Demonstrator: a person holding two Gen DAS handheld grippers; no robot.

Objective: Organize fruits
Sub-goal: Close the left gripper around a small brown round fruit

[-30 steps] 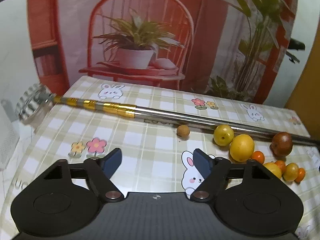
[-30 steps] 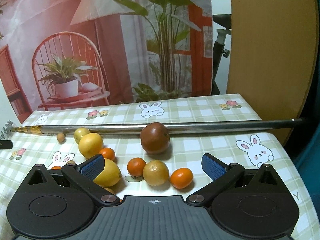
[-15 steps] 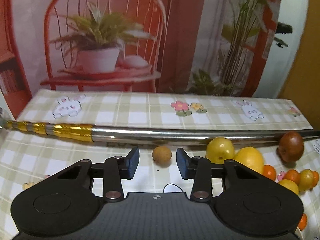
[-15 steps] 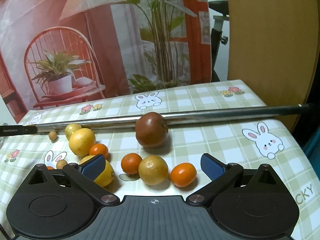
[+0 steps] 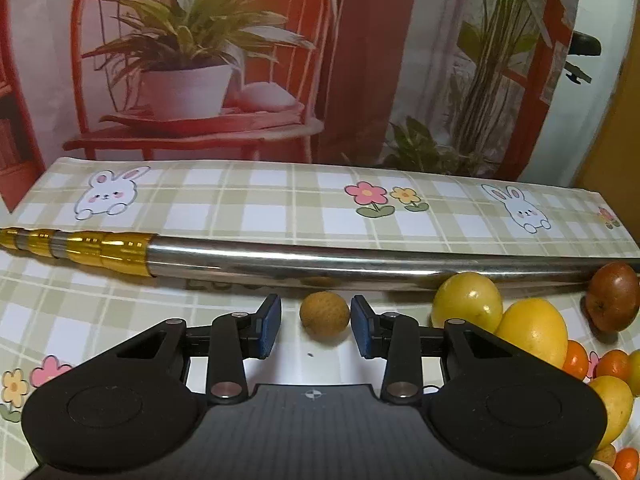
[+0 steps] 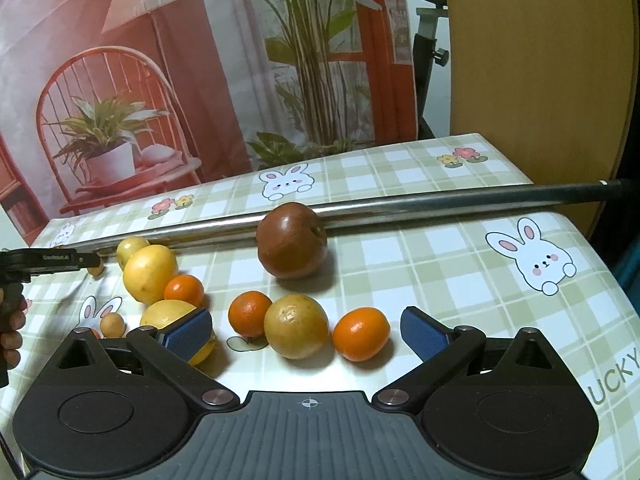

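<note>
A small tan round fruit (image 5: 324,314) lies on the checked tablecloth just in front of a steel pole (image 5: 320,262). My left gripper (image 5: 316,316) has it between its blue pads and the jaws are closing. The right pad is at the fruit's edge, while a gap shows on the left side. My right gripper (image 6: 306,330) stands open low over the fruit pile, with a mandarin (image 6: 361,334), a dull yellow citrus (image 6: 296,326) and another mandarin (image 6: 250,312) in front of its spread fingers. A dark red-brown fruit (image 6: 291,240) rests against the pole.
Yellow fruits (image 5: 534,332) and small mandarins (image 5: 574,360) crowd the right side in the left wrist view. The pole's gold telescopic end (image 5: 80,248) reaches left. A hand (image 6: 10,320) holds the left gripper at the right wrist view's left edge. The table edge (image 6: 600,248) is at the right.
My left gripper moved forward and down to the small tan fruit and its jaws narrowed around it. My right gripper sank a little toward the fruit pile and stayed open.
</note>
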